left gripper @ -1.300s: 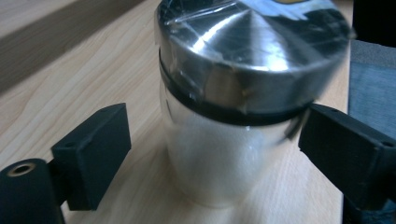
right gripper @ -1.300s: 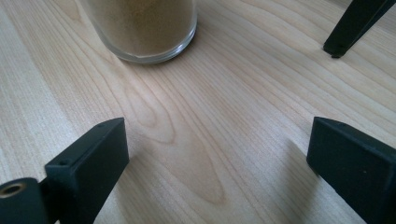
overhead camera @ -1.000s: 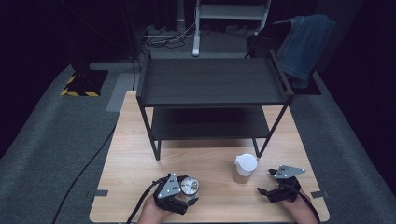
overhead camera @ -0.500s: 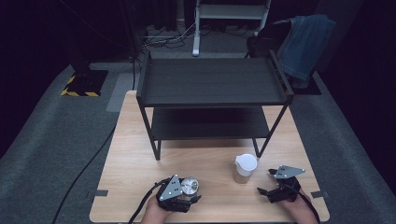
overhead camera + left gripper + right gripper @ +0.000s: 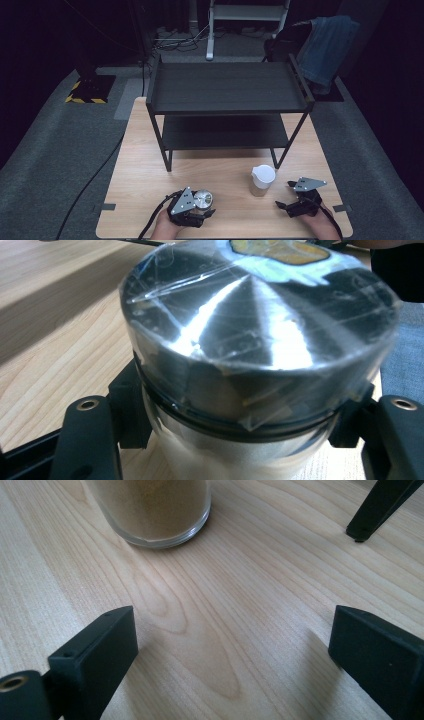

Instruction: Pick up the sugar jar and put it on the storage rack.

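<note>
Glass jar of tan powder

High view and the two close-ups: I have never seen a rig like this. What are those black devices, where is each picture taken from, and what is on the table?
A person sits at a wooden table and holds a hand-held two-jaw gripper in each hand. The high view looks down from above the person's side. Each close-up comes from a camera riding on one gripper, looking along its black jaws.

The left gripper is shut on a shiny metal tin with a plastic-wrapped lid; its jaws have just closed, and the pads press on the tin's sides. The right gripper rests on the table with jaws open and nothing between them.

Ahead of it stands a glass jar with a white lid, holding something sandy brown. Behind stands a black two-level metal shelf, with nothing visible on its top level.
</note>
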Tool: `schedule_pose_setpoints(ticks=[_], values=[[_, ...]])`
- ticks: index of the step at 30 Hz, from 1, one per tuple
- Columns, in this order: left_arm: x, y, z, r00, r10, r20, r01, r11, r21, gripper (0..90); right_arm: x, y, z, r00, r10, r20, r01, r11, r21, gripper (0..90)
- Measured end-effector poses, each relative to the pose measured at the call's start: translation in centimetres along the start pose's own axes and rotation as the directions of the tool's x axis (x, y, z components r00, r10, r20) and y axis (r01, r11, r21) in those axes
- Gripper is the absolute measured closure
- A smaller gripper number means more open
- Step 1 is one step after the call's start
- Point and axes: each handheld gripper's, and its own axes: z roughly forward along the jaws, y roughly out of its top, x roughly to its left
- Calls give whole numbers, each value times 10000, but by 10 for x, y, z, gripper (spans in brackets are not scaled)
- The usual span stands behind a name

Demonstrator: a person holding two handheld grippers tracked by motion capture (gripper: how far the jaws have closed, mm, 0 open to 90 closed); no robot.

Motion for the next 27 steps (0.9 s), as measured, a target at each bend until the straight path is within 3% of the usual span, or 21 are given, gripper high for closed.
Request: schedule_pose_setpoints(ticks=[7,12,17,27], values=[[-2,11,2,9997,24,228,-29,9997,249,310,-1,0,0,10000,-48,-61,48,10000,-2,55],[-1,17,0,9989,-376,289,370,9991,190,310,-1,0,0,10000,-48,-67,48,10000,0,55],[-1,28,-5,9989,-457,97,452,9978,485,310,-1,1,0,10000,-43,-63,43,10000,5,55],[4,64,-30,9968,-695,-391,704,9973,215,310,0,1,1,10000,-34,-56,34,10000,5,54]])
